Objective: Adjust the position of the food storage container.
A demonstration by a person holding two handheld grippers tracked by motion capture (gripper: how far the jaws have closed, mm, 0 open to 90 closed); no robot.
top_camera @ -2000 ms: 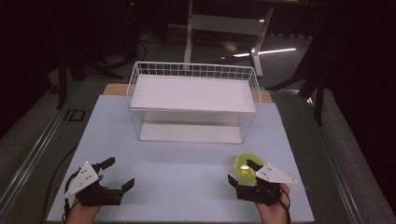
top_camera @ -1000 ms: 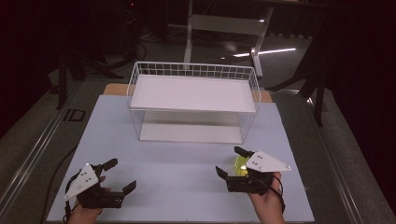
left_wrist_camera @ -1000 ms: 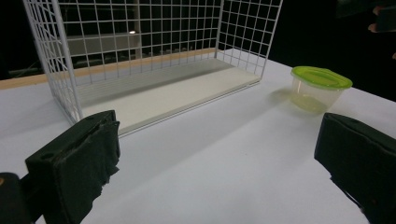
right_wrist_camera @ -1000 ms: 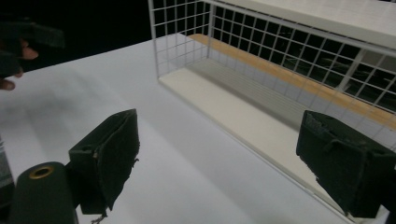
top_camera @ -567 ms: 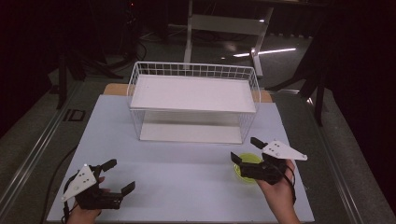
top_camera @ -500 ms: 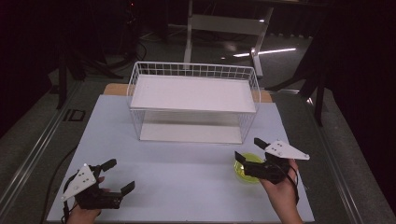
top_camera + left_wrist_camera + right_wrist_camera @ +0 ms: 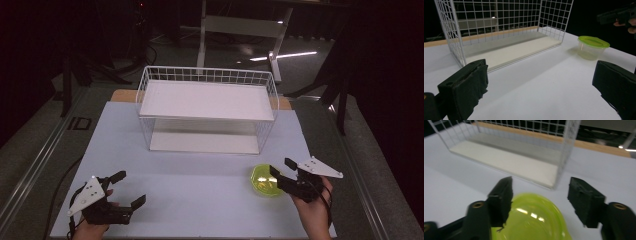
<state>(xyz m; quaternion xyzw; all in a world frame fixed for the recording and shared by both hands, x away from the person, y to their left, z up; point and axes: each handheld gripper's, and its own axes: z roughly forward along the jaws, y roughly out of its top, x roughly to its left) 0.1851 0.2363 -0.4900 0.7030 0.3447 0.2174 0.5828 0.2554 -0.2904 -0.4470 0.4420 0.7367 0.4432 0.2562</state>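
A small clear container with a lime-green lid (image 7: 264, 181) stands on the white table, front right of the wire basket. My right gripper (image 7: 280, 167) reaches it from the right, held by a hand. In the right gripper view the lid (image 7: 536, 220) lies low between the jaws of the right gripper (image 7: 541, 184), close against the left pad, with a gap to the right pad. The jaws have just been closing and do not press on it. My left gripper (image 7: 131, 188) rests open at the front left with nothing between its jaws; the left gripper view shows the container (image 7: 593, 47) far off.
A white wire basket (image 7: 207, 75) with a white board on top and another at its base stands mid-table, open toward me. Its mesh (image 7: 451, 32) is near the left gripper (image 7: 539, 85). A basket corner (image 7: 569, 145) rises just beyond the container. Dark floor surrounds the table.
The right hand swung to the right side of the container and came down level with it, its jaws narrower around the lid. The left gripper and the container stayed put.
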